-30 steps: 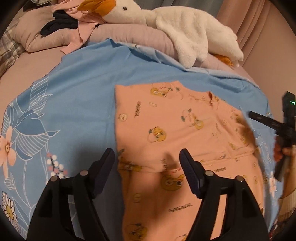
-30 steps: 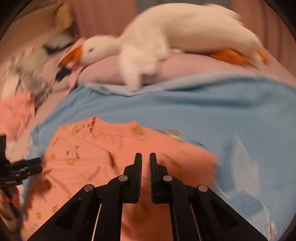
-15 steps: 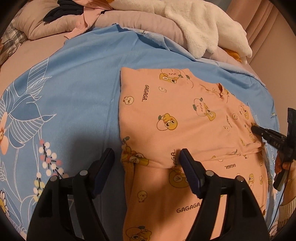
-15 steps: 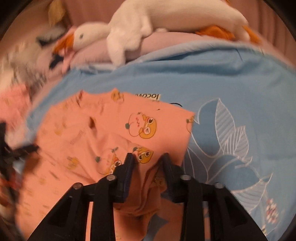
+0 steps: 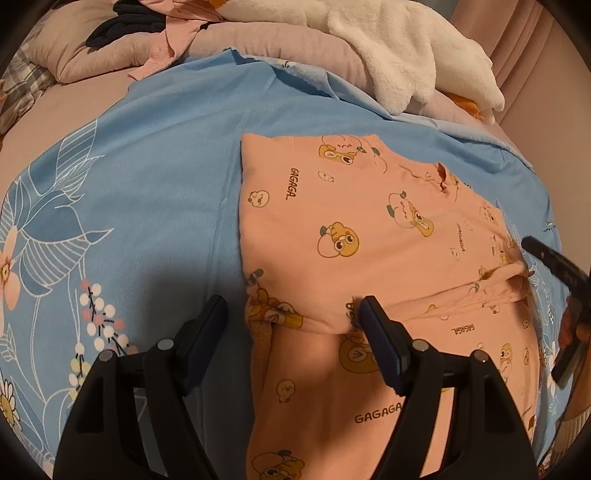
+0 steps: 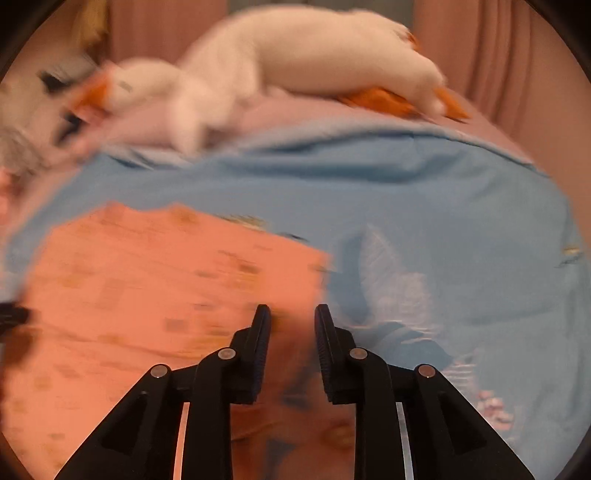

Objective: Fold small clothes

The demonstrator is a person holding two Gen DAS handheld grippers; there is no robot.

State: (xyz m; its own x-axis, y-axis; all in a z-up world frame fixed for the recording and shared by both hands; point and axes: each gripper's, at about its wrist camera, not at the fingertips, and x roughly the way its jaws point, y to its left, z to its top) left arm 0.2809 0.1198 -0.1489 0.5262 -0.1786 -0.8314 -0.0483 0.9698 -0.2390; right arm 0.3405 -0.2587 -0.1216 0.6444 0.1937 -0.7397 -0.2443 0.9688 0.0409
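A small peach garment [image 5: 354, 236] with cartoon prints and "GAGAGA" lettering lies on the blue floral sheet [image 5: 147, 177], its far part folded over the near part. My left gripper [image 5: 291, 325] is open and empty, hovering over the garment's near left fold edge. My right gripper [image 6: 291, 325] is partly open with nothing between its fingers, over the garment's right edge [image 6: 166, 295]; this view is blurred. The right gripper also shows in the left wrist view [image 5: 554, 262] at the garment's right side.
A white plush goose [image 5: 406, 48] lies on a mauve pillow [image 5: 258, 40] at the bed's head. Pink and dark clothes [image 5: 155, 22] are piled at the far left. Pink curtains [image 6: 498, 55] hang behind.
My right gripper let go of the garment's edge, opened and pulled back. The fold now lies flat. My left gripper stayed open and moved a little closer.
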